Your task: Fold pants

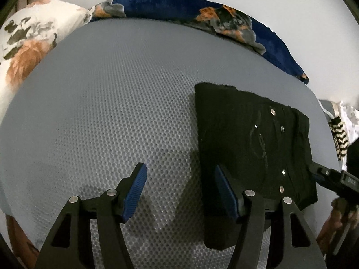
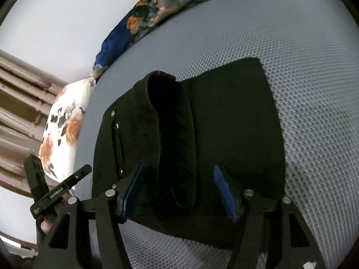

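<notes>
Left gripper (image 1: 180, 190): jaws spread wide, nothing between them; blue-padded fingers (image 1: 134, 192) above bare mat, right finger overlapping the left edge of the pants in view.
Right gripper (image 2: 179, 190): jaws spread wide, over the near part of the pants; raised fold of cloth lies in the gap, contact with pads not discernible.
Right gripper, seen from left wrist (image 1: 329, 177): at the right edge of the pants, tip at the cloth; contact not discernible.
Left gripper, seen from right wrist (image 2: 56, 190): left of the pants, off the edge of the mat, held in a hand (image 2: 48, 223).
Pants (image 1: 253, 154): black, folded into a compact rectangle, flat on the mat, right of centre in left view; metal rivets (image 1: 272, 111) on top face.
Pants, right view (image 2: 190, 134): one rolled band of cloth standing up along the middle.
Mat (image 1: 101, 112): grey, honeycomb texture, beneath pants.
Blanket (image 1: 202, 11): dark blue, floral, along the far edge of the mat.
Pillow (image 1: 27, 51): white with orange and grey flowers, far left of the mat.
</notes>
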`<control>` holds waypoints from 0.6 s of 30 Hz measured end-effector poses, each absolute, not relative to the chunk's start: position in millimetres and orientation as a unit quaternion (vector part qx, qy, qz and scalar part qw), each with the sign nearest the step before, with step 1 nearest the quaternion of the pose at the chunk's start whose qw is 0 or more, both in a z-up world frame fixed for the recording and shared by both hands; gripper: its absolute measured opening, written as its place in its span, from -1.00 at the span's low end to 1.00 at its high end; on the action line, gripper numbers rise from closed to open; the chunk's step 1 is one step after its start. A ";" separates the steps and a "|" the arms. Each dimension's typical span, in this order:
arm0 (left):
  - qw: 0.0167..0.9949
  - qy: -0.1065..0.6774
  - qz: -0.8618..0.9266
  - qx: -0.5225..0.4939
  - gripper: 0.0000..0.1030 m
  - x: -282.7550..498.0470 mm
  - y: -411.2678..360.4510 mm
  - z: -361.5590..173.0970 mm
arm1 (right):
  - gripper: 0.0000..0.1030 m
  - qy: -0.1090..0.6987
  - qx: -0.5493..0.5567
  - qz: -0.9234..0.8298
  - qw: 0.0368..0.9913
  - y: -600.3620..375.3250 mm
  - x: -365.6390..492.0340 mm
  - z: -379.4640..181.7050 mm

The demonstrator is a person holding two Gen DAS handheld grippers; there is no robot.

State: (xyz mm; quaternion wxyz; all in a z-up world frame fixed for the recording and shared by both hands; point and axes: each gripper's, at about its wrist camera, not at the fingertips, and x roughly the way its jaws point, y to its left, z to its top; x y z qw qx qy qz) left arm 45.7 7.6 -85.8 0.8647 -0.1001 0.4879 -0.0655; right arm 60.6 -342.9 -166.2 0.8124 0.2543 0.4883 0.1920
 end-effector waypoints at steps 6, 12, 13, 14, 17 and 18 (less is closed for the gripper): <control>0.863 0.489 -0.072 -0.109 0.24 43.8 9.6 -89.3 | 0.21 0.485 0.270 0.226 0.801 -342.0 84.9 -170.2; 0.858 0.493 -0.078 -0.121 0.24 44.9 13.7 -93.1 | 0.21 0.477 0.293 0.251 0.789 -332.0 111.7 -173.0; 0.857 0.494 -0.078 -0.123 0.24 45.3 14.5 -93.9 | 0.21 0.475 0.296 0.256 0.788 -329.7 115.9 -173.9; 0.856 0.495 -0.078 -0.125 0.24 45.8 15.3 -94.6 | 0.20 0.473 0.298 0.261 0.787 -328.2 118.6 -174.2; 0.854 0.498 -0.075 -0.131 0.24 48.1 18.2 -97.3 | -0.07 0.470 0.309 0.265 0.783 -326.3 127.5 -176.0; 0.853 0.499 -0.072 -0.132 0.24 48.6 18.8 -97.8 | -0.13 0.471 0.315 0.269 0.779 -325.8 129.3 -176.9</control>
